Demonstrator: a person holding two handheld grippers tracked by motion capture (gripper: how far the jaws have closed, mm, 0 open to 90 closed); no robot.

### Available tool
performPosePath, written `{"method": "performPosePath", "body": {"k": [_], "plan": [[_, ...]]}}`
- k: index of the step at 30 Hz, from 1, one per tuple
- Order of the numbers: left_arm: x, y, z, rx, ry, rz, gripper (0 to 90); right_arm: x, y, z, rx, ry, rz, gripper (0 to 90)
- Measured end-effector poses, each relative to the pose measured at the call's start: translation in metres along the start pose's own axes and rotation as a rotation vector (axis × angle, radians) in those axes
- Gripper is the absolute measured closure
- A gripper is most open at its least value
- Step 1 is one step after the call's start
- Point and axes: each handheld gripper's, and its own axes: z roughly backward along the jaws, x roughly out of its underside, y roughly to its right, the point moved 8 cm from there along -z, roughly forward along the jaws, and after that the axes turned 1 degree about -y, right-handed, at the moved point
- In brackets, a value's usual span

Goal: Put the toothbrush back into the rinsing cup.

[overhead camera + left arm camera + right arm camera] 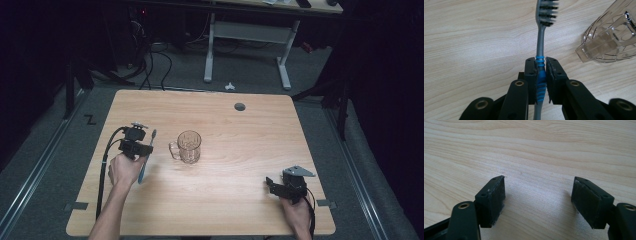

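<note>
A grey and blue toothbrush [541,50] sits clamped in my left gripper [540,65], which is shut on the ribbed blue part of its handle; the dark bristles point away from me. In the high view the toothbrush [147,155] slants up beside the left gripper [145,148], left of a clear glass mug [188,146] that stands upright mid-table with its handle to the left. The mug [610,37] also fills the upper right of the left gripper view. My right gripper [272,183] rests near the table's front right, open, its pads [496,195] wide apart over bare wood.
The wooden table [235,200] has a round grey cable hole [240,106] near its far edge. Beyond it stand a white desk frame [245,45] and loose cables on the grey floor. Tape marks sit at the table's front corners.
</note>
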Motion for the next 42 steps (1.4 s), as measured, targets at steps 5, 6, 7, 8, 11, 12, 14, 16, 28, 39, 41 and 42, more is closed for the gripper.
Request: {"method": "performPosePath", "body": {"k": [5, 6, 7, 8, 11, 12, 14, 16, 28, 39, 41, 42], "plan": [[-0.005, 0.004, 0.009, 0.009, 0.031, -0.008, 79.9, 0.0, 0.0, 0.0, 0.0, 0.0, 0.0, 27.4], [-0.006, 0.005, 0.012, 0.012, 0.044, -0.011, 79.9, 0.0, 0.0, 0.0, 0.0, 0.0, -0.001, 27.4], [-0.006, 0.005, 0.012, 0.012, 0.044, -0.011, 80.0, 0.0, 0.0, 0.0, 0.0, 0.0, -0.001, 27.4], [-0.007, 0.006, 0.013, 0.016, 0.05, -0.012, 80.0, 0.0, 0.0, 0.0, 0.0, 0.0, -0.001, 27.3], [-0.009, 0.01, 0.017, 0.029, 0.08, -0.016, 80.1, 0.0, 0.0, 0.0, -0.001, 0.0, 0.001, 27.3], [-0.009, 0.01, 0.017, 0.029, 0.08, -0.016, 80.1, 0.0, 0.0, 0.0, -0.001, 0.0, 0.001, 27.3], [-0.01, 0.012, 0.018, 0.035, 0.092, -0.017, 80.1, 0.0, 0.0, 0.0, -0.001, 0.0, 0.001, 27.4], [-0.012, 0.014, 0.02, 0.045, 0.107, -0.013, 80.1, 0.0, 0.0, 0.0, -0.001, 0.0, 0.001, 27.4], [-0.026, 0.026, 0.04, 0.067, 0.209, -0.038, 80.3, 0.0, 0.0, 0.0, -0.002, 0.0, 0.002, 27.3], [-0.033, 0.032, 0.049, 0.113, 0.286, -0.056, 80.3, 0.0, 0.0, 0.0, -0.002, 0.0, 0.001, 27.3], [-0.033, 0.032, 0.049, 0.117, 0.292, -0.056, 80.4, 0.0, 0.0, 0.0, -0.002, 0.0, 0.001, 27.3], [-0.034, 0.032, 0.049, 0.121, 0.294, -0.054, 80.4, 0.0, 0.0, 0.0, -0.002, 0.0, 0.001, 27.4]]}}
